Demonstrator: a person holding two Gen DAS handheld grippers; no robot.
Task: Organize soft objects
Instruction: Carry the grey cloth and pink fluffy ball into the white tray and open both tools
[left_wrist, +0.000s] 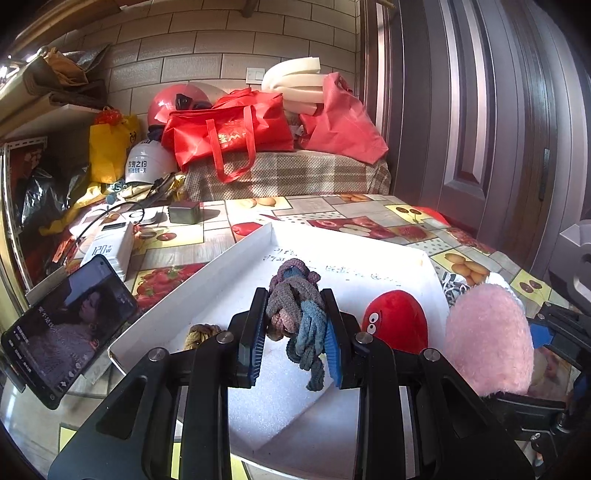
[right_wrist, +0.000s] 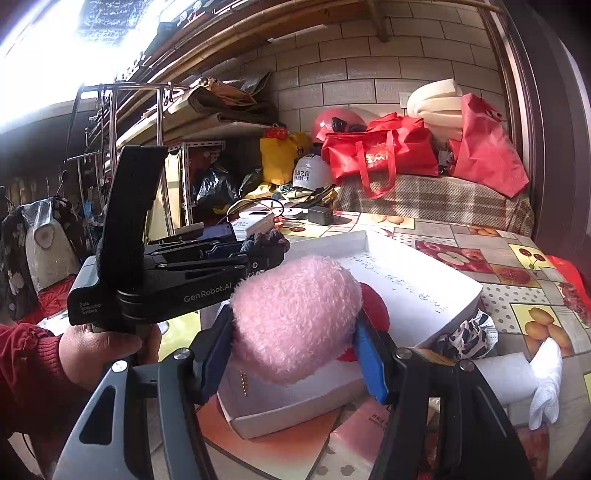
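the left gripper (left_wrist: 295, 332) sat low in the centre of the left wrist view, its jaws clenched on a bundle of hair ties (left_wrist: 295, 314), mauve and blue loops squeezed between the blue pads, with a few loops dangling below. it hung over the white tray (left_wrist: 236, 254), which filled the middle of the frame, probably because the tray served as the collecting place for the soft things. a red plush toy with cartoon eyes (left_wrist: 397, 319) lay inside the tray at centre right, and a yellowish tie (left_wrist: 201, 332) lay in it at lower left, partly hidden behind the gripper.

in the right wrist view the right gripper (right_wrist: 295, 347) was clamped on a pink fluffy toy (right_wrist: 295, 317) at the centre of the frame, the fur bulging above the pads. it was held over the tray's near corner, likely waiting its turn while the other gripper occupied the space; the left gripper's body crossed the left half of that frame, held by a hand (right_wrist: 99, 350) in a red sleeve.

outside the tray, at lower right of the right wrist view, a black and white patterned cloth (right_wrist: 467, 338) and a white sock (right_wrist: 546, 384) lay on the fruit-print tablecloth (right_wrist: 535, 280), seemingly left to gather. a phone (left_wrist: 70, 325) leaned at lower left of the left wrist view.
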